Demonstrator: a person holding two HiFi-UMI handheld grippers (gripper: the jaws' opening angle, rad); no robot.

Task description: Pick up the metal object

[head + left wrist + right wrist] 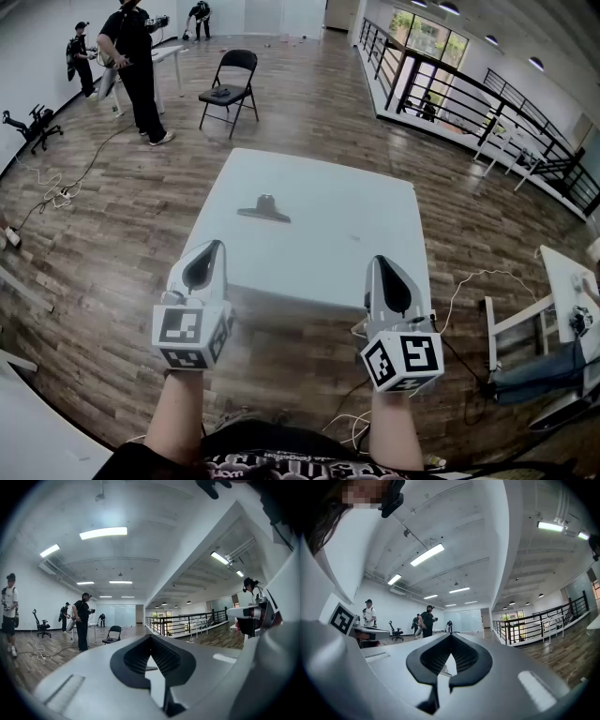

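The metal object (263, 210), a flat grey piece with a raised knob, lies on the white table (337, 234), left of its middle. My left gripper (214, 247) hovers over the table's near left edge, jaws shut with nothing between them. Over the near right edge my right gripper (381, 264) is held the same way, shut and empty. Both point toward the object from well short of it. In the left gripper view the closed jaws (151, 639) fill the lower frame, and the object (150, 668) shows as a sliver through the gap below the tips. The right gripper view shows its jaws (451, 637) closed too.
A black folding chair (228, 92) stands beyond the table's far edge. Several people (134, 66) stand at the back left beside another table. Cables (56, 192) trail over the wooden floor at left. A black railing (469, 94) runs along the right, and a second white table (567, 281) stands at the right.
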